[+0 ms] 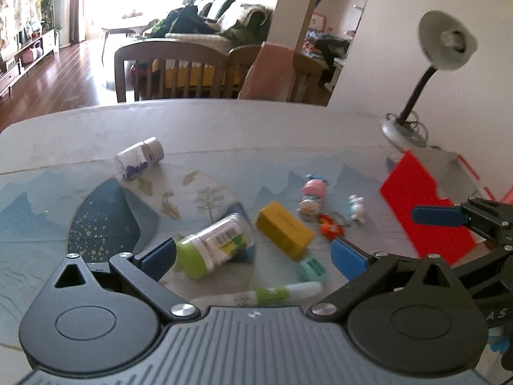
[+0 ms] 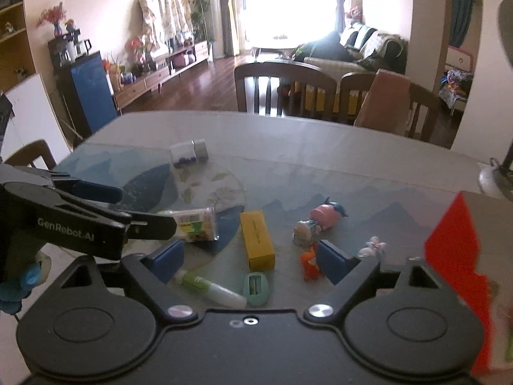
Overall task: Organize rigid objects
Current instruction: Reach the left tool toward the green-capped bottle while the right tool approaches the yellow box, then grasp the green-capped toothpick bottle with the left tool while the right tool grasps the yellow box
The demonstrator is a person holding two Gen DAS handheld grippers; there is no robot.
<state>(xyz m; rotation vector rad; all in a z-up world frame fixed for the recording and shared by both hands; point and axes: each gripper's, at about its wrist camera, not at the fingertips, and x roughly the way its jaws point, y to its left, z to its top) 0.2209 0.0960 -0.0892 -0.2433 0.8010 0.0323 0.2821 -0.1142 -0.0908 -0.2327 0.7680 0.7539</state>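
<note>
Spanning left tongs (image 1: 253,252): spread wide, nothing clamped.
Right tongs (image 2: 248,261): apart, empty.
Yellow rectangular box (image 1: 285,231): lying flat on patterned counter (image 1: 224,134), beside clear green-capped bottle (image 1: 213,245).

Blown-out window (image 2: 288,3) glare, soft motion blur, fisheye-bent edges.

left gripper (image 1: 253,255): black body | blue pads | silver screws | possibly ribbed housing

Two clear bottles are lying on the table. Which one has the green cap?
The near bottle, lying beside the yellow box, with a barcode label. The far bottle has a grey cap and purple pieces inside.
</note>
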